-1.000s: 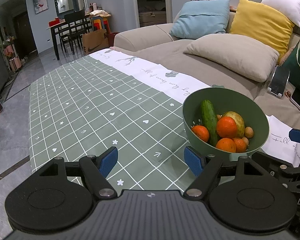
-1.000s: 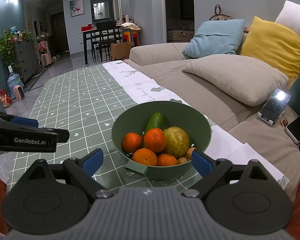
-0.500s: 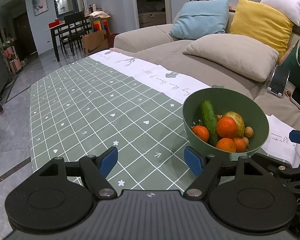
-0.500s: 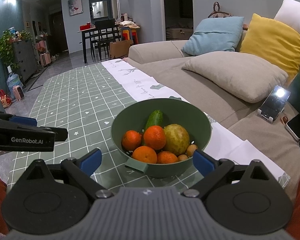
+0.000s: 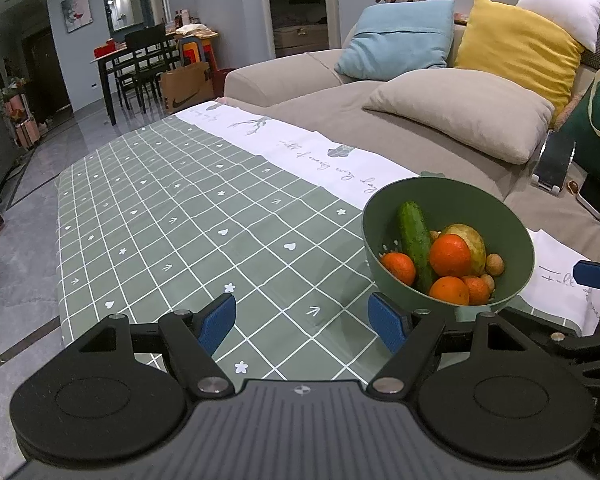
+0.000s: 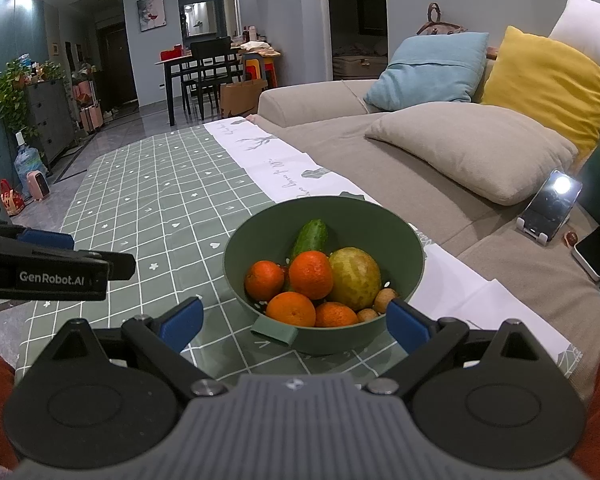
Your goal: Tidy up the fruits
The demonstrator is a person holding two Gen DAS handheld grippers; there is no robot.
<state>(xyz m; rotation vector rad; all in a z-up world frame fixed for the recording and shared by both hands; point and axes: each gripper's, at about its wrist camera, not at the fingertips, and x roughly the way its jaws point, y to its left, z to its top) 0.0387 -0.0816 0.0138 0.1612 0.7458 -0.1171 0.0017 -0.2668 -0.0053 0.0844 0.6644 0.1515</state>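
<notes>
A green bowl [image 6: 404, 236] stands on the checked tablecloth [image 6: 168, 200] near the table's right edge. It holds a cucumber [image 6: 310, 234], several oranges [image 6: 311, 274], a yellow-green round fruit [image 6: 354, 278] and small brown fruits [image 6: 385, 298]. My right gripper [image 6: 294, 322] is open and empty, just in front of the bowl. The bowl [image 5: 384, 216] shows to the right in the left wrist view. My left gripper [image 5: 304, 318] is open and empty, over the cloth to the bowl's left.
A grey sofa [image 6: 440, 168] with beige, blue, yellow and white cushions runs along the table's right side. A lit phone on a stand [image 6: 548, 206] and another phone [image 6: 596, 252] lie on it. A dining table with chairs [image 6: 204, 72] stands far back.
The right gripper has edged slightly closer to the bowl. The left gripper has barely moved. Both stay open.
</notes>
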